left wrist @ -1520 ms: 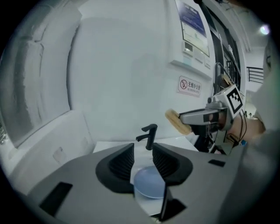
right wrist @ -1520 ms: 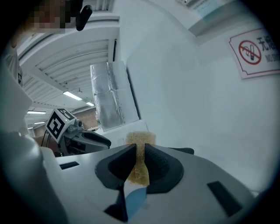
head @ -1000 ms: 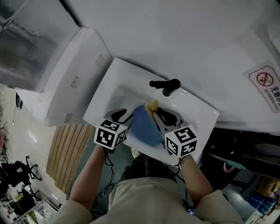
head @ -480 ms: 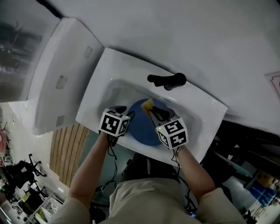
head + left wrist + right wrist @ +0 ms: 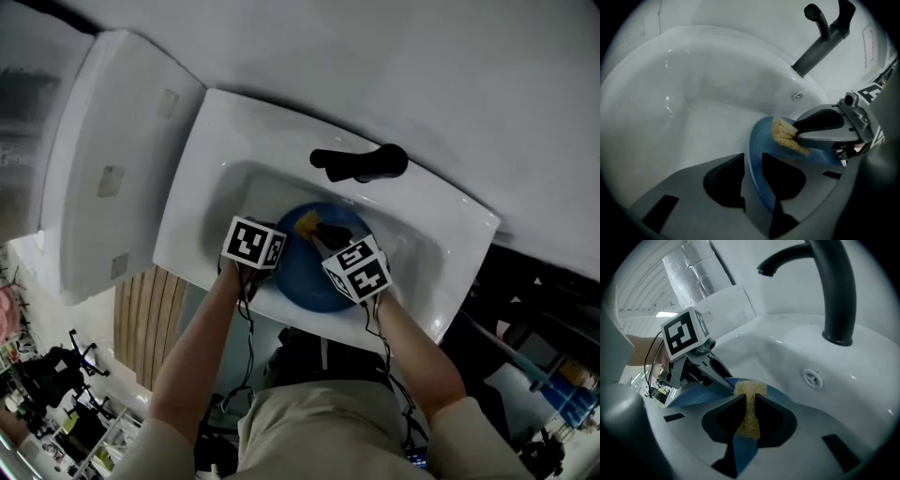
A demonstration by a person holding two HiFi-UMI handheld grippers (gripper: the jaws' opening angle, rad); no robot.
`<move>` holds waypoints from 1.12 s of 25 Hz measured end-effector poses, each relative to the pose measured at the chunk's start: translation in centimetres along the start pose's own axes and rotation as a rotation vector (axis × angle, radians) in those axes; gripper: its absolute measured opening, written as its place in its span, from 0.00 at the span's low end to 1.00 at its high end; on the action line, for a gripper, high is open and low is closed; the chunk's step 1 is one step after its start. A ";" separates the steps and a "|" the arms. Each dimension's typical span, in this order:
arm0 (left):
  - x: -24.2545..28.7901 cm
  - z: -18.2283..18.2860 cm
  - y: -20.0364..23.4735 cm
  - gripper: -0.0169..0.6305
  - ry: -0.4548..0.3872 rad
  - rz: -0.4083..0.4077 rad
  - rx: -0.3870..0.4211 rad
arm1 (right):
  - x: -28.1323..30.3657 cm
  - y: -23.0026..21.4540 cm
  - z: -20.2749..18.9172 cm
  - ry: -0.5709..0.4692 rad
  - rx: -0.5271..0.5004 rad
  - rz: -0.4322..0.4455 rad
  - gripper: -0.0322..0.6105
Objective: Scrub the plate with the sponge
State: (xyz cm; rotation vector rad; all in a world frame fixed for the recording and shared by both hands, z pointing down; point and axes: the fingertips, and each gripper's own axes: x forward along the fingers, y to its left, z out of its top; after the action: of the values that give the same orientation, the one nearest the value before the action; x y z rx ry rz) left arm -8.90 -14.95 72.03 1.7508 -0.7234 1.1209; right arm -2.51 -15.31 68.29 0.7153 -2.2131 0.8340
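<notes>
Gripping plate [image 5: 300,274] by rim, left gripper [image 5: 753,161], jaws just closing on it; plate, likely stiff and slippery, tilts in sink [image 5: 211,159], frame centre. Right gripper [image 5: 750,403] pinches soft, light-looking sponge [image 5: 750,388] against plate's upper edge.

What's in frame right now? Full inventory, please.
sink: 1, white, centre, against the wall
faucet: 1, black, on the sink's back rim
overflow fitting: 1, white, basin's back wall
plate: 1, blue, tilted inside the basin
sponge: 1, yellow, against the plate
unit: 1, white, left of the sink
slatted panel: 1, wood-coloured, below the unit
left hand-held gripper: 1, grey, jaws just been closing, plate rim clamped between them
right hand-held gripper: 1, grey, shut on the sponge
forearms: 2, bare, reaching in from below
</notes>
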 end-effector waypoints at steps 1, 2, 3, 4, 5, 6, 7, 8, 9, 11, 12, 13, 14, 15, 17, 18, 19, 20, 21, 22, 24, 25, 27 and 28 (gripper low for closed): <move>0.2 -0.1 0.0 0.19 0.005 0.006 0.001 | 0.6 0.1 -0.2 0.013 -0.010 0.009 0.16; 0.3 -0.2 -0.1 0.18 0.003 0.005 -0.002 | 1.1 0.2 -0.4 0.023 -0.020 0.015 0.16; 0.3 -0.1 -0.3 0.17 -0.004 -0.003 -0.007 | 1.6 0.3 -0.5 0.028 -0.029 0.017 0.16; 0.2 0.0 -0.6 0.16 -0.013 -0.015 -0.015 | 2.1 0.3 -0.5 0.031 -0.035 0.018 0.16; 0.2 0.1 -0.9 0.14 -0.022 -0.028 -0.024 | 2.5 0.2 -0.5 0.036 -0.041 0.017 0.16; 0.1 0.2 -1.0 0.13 -0.028 -0.038 -0.034 | 2.9 0.2 -0.6 0.046 -0.048 0.019 0.16; 0.1 0.3 -1.1 0.12 -0.034 -0.043 -0.043 | 3.1 0.3 -0.6 0.061 -0.058 0.023 0.16; 0.0 0.4 -1.1 0.12 -0.041 -0.045 -0.054 | 3.3 0.3 -0.7 0.074 -0.072 0.028 0.16; -0.2 0.6 -1.0 0.11 -0.049 -0.051 -0.069 | 3.4 0.3 -0.7 0.085 -0.089 0.028 0.16; -0.5 0.8 -0.9 0.09 -0.069 -0.070 -0.106 | 3.6 -0.4 -1.0 0.108 -0.131 0.004 0.16; -0.7 0.9 -0.8 0.08 -0.079 -0.076 -0.121 | 3.6 -1.1 -1.1 0.122 -0.154 -0.020 0.16; -0.8 1.0 -0.7 0.08 -0.087 -0.077 -0.132 | 3.5 -1.8 -1.2 0.137 -0.176 -0.048 0.16; -1.0 1.1 -0.7 0.07 -0.096 -0.075 -0.141 | 3.4 -2.5 -1.3 0.150 -0.198 -0.071 0.16; -1.1 1.1 -0.6 0.07 -0.106 -0.071 -0.151 | 3.3 -3.1 -1.5 0.161 -0.219 -0.089 0.16; -1.4 1.2 -0.3 0.06 -0.128 -0.064 -0.169 | 3.0 -4.0 -2.2 0.187 -0.253 -0.110 0.16; -1.5 1.3 -0.1 0.06 -0.139 -0.060 -0.176 | 2.7 -4.5 -2.7 0.206 -0.260 -0.118 0.16; -1.7 1.3 0.0 0.06 -0.149 -0.055 -0.181 | 2.4 -4.9 -3.2 0.228 -0.262 -0.124 0.16; -1.8 1.3 0.2 0.06 -0.159 -0.048 -0.186 | 2.0 -5.2 -3.8 0.251 -0.260 -0.129 0.16; -2.0 1.3 0.4 0.06 -0.168 -0.040 -0.192 | 1.6 -5.4 -4.4 0.276 -0.259 -0.131 0.16; -2.1 1.4 0.6 0.06 -0.180 -0.031 -0.199 | 1.1 -5.5 -5.1 0.304 -0.263 -0.133 0.16; -2.3 1.6 0.9 0.06 -0.205 -0.012 -0.210 | 0.0 -5.5 -6.3 0.360 -0.287 -0.137 0.16; -2.4 1.7 1.0 0.06 -0.216 -0.004 -0.213 | -0.6 -5.4 -6.8 0.386 -0.302 -0.138 0.16; -2.6 1.8 1.1 0.06 -0.228 0.006 -0.215 | -1.9 -4.7 -7.9 0.432 -0.322 -0.128 0.16; -2.7 1.8 1.1 0.06 -0.232 0.012 -0.214 | -2.4 -4.0 -8.5 0.453 -0.323 -0.111 0.16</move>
State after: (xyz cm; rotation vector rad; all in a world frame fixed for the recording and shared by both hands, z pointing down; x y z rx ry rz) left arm -10.26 -17.08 69.65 1.7093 -0.9586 0.8222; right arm 4.96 -11.15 72.86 0.4346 -1.8205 0.5039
